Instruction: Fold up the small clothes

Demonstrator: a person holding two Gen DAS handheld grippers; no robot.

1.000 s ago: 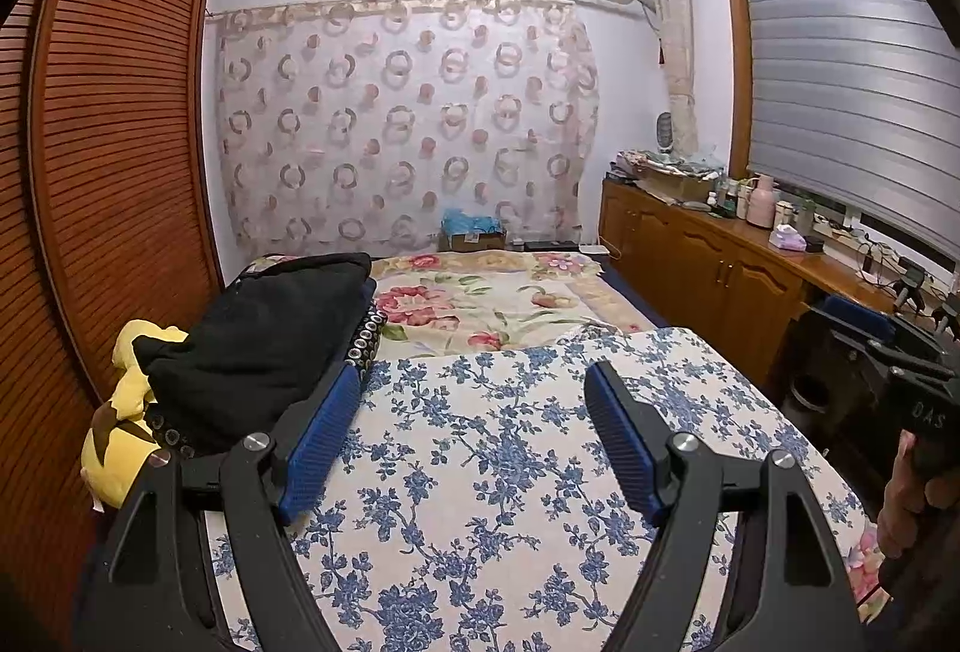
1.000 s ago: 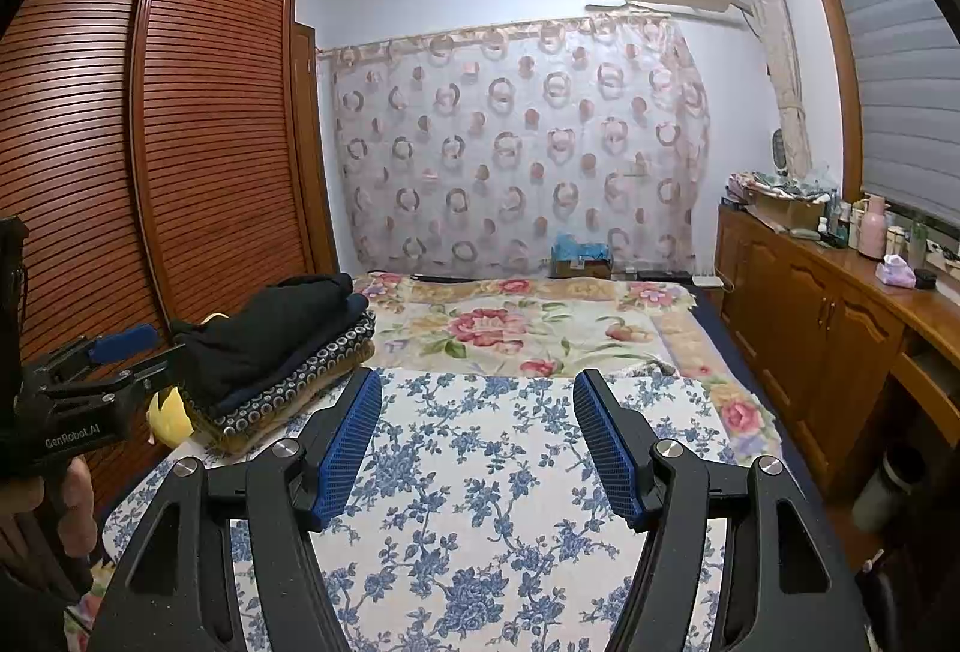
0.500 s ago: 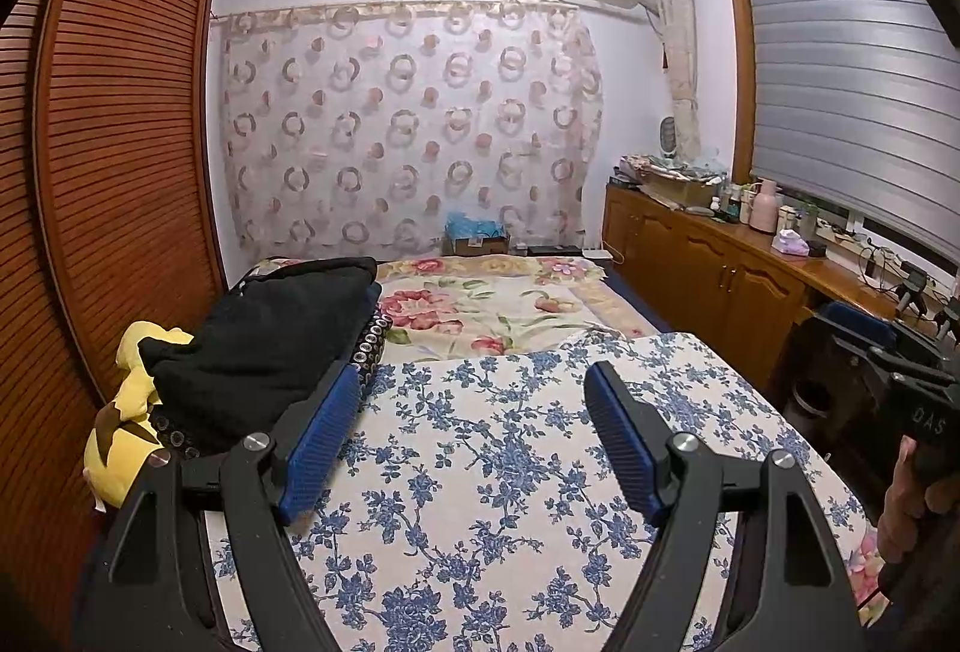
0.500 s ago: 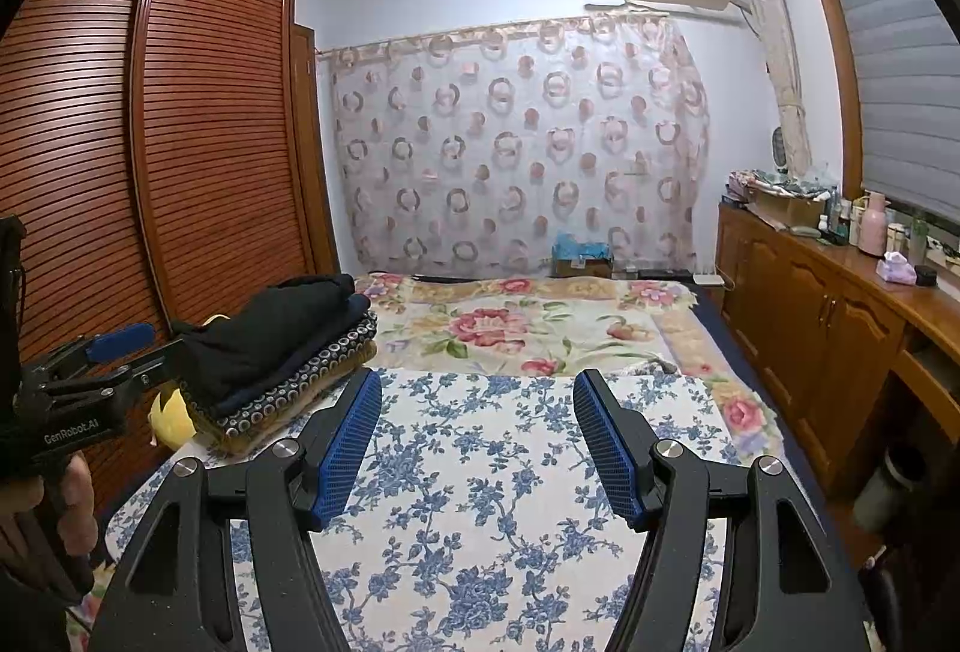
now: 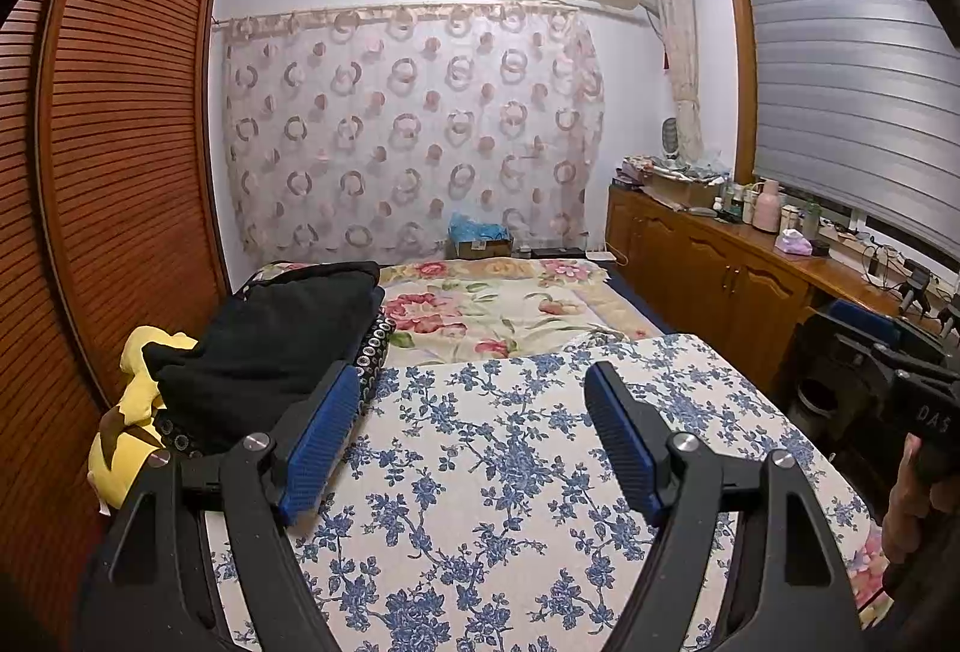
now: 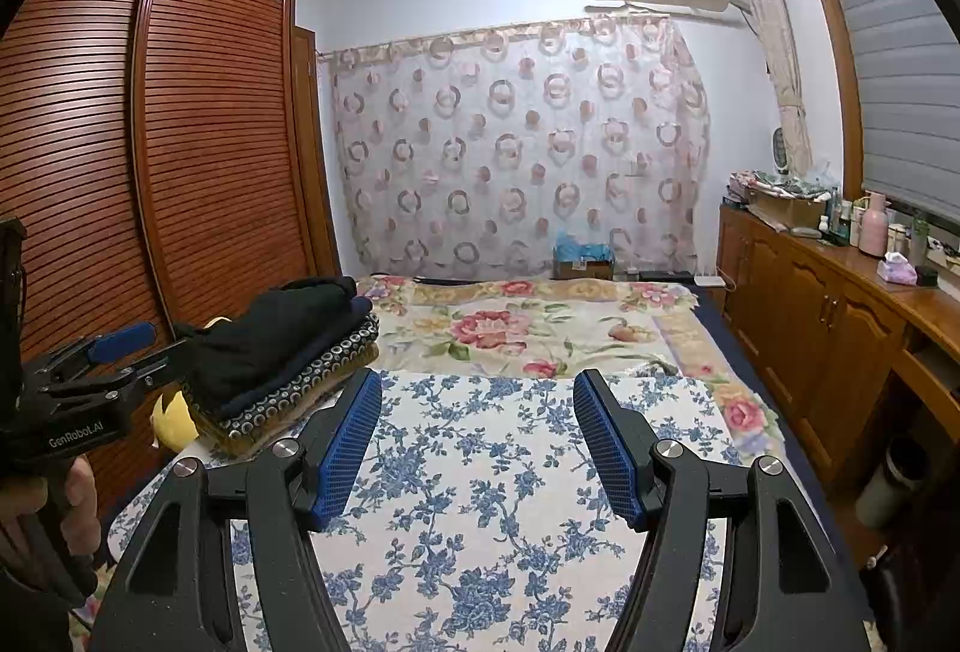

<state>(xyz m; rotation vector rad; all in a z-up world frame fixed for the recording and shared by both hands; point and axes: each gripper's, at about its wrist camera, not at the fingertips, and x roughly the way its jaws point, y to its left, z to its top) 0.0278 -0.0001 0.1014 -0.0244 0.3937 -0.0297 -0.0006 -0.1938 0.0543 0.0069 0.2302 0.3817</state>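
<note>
Both the left gripper [image 5: 471, 436] and right gripper [image 6: 477, 442] hover open and empty over the bare floral cloth [image 6: 480, 502]; folded clothes [image 6: 282, 352] sit stacked beside the wardrobe [image 6: 150, 141], suggesting folding is largely done.

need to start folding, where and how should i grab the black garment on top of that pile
Grip the black garment at its near right edge, where it overhangs the stack of folded clothes. Come in from the blue-flowered cover side with the open left gripper, probably easiest, since that edge looks loose.
</note>
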